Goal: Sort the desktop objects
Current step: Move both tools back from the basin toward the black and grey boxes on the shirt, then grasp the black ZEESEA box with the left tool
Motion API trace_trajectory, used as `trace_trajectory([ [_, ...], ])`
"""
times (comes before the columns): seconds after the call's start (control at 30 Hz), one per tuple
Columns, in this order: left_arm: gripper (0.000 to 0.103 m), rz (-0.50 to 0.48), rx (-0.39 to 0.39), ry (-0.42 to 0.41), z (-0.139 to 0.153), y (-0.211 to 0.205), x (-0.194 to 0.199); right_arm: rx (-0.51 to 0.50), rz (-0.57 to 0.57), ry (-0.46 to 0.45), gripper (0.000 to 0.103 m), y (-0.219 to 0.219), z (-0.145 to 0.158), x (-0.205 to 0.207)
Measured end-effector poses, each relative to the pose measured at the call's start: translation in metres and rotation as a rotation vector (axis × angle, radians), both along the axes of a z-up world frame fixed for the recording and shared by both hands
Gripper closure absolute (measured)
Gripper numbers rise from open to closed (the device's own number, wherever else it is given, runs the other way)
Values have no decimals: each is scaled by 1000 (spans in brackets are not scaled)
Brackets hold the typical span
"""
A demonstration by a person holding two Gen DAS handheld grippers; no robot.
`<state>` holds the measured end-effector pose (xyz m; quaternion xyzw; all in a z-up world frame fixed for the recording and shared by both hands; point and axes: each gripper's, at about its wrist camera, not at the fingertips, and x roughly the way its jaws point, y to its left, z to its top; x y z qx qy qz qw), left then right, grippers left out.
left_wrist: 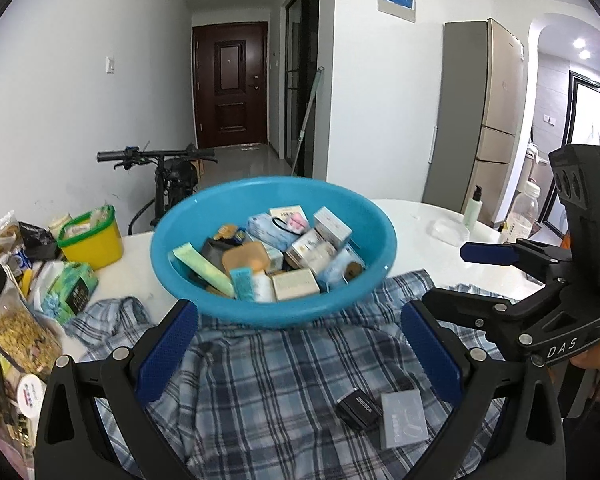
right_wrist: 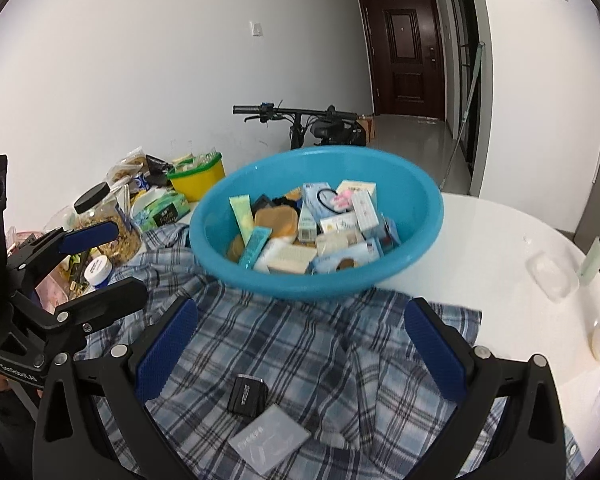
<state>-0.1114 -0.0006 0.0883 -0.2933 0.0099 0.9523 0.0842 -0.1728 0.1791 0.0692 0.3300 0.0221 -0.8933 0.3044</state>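
Observation:
A blue basin full of several small boxes, tubes and packets stands on the white table, its near side over a plaid shirt. On the shirt lie a small black box and a grey flat packet. My left gripper hangs open above the shirt, just short of the basin, holding nothing. My right gripper is open too, beside it on the right, with the black box and packet below its fingers.
At the left stand a yellow tub with a green rim, a black-lidded jar, a green tissue pack and snack bags. A pump bottle and clear dish sit far right. A bicycle is behind the table.

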Motion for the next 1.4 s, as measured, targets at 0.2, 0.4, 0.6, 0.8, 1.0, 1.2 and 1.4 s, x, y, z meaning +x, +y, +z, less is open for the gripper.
trace_trajectory([
  [0.2, 0, -14, 7, -33, -21, 6, -1, 3, -3, -22, 0, 6, -15, 0],
  [0.4, 0, -20, 1, -61, -40, 7, -2, 7, -3, -41, 0, 9, -28, -1],
  [0.6, 0, -17, 18, -81, -51, -1, -3, 11, -1, -63, 0, 10, -42, -3],
  [0.8, 0, -23, 35, -97, -62, -3, -6, 3, -1, -82, 0, 5, -55, -10],
  [1.0, 0, -34, 37, -108, -71, -2, -10, -9, 8, -90, 0, 2, -68, -14],
  [1.2, 0, -35, 39, -119, -80, -1, -15, -35, 11, -104, 0, 6, -77, -19],
  [1.4, 0, -32, 41, -129, -86, -3, -18, -72, 11, -122, 0, 10, -84, -24],
])
